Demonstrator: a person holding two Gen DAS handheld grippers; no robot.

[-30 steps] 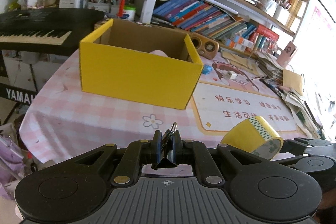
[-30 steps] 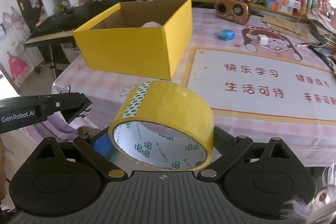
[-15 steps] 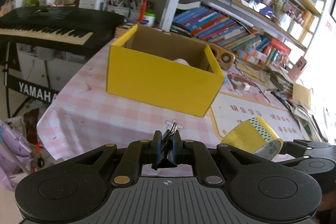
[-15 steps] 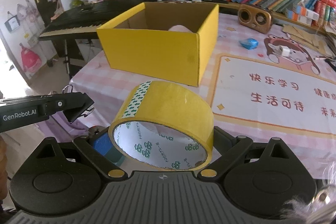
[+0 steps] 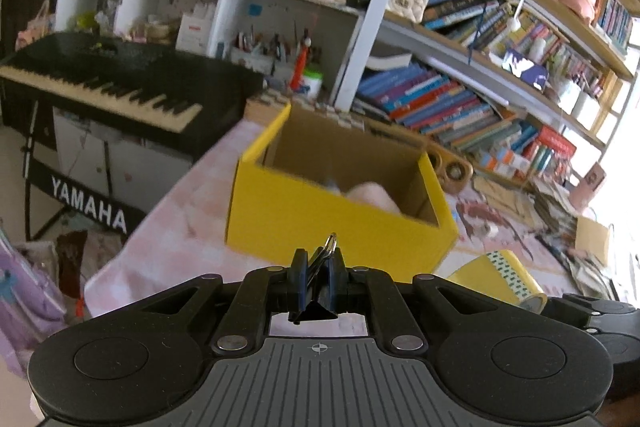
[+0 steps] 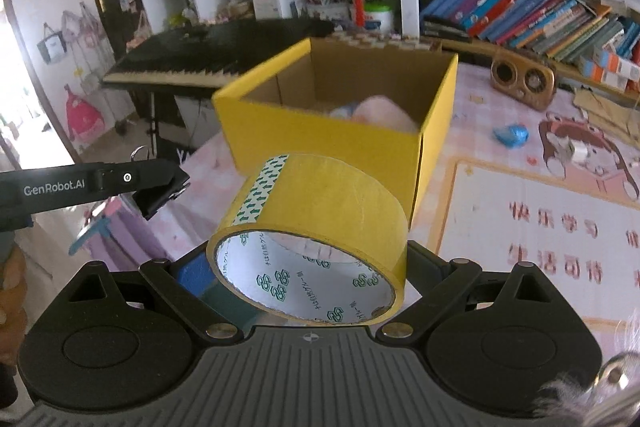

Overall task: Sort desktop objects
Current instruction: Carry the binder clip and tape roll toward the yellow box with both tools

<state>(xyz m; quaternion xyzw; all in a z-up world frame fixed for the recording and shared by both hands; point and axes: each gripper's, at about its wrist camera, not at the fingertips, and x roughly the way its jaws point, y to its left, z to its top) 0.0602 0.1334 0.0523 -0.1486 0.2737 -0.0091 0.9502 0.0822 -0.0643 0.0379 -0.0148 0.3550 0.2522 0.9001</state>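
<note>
My left gripper [image 5: 317,273] is shut on a black binder clip [image 5: 320,267] with silver wire handles, held in the air short of the open yellow cardboard box [image 5: 332,223]. My right gripper [image 6: 308,267] is shut on a roll of yellow tape [image 6: 320,219], also held up in front of the box [image 6: 320,131]. The box holds a pale pink soft item [image 6: 384,113] and something light blue. The left gripper also shows from the side in the right wrist view [image 6: 160,187], and the tape shows at lower right of the left wrist view [image 5: 504,283].
The box stands on a pink checked tablecloth [image 5: 176,227]. A black Yamaha keyboard [image 5: 100,87] is to the left. Bookshelves [image 5: 460,99] run behind. A wooden speaker [image 6: 522,79], a blue wrapper [image 6: 512,135] and a printed desk mat [image 6: 540,227] lie to the right.
Both grippers have risen and tilted, so the box's inside shows more. Each keeps its hold; the clip and tape stay in place between the fingers.
</note>
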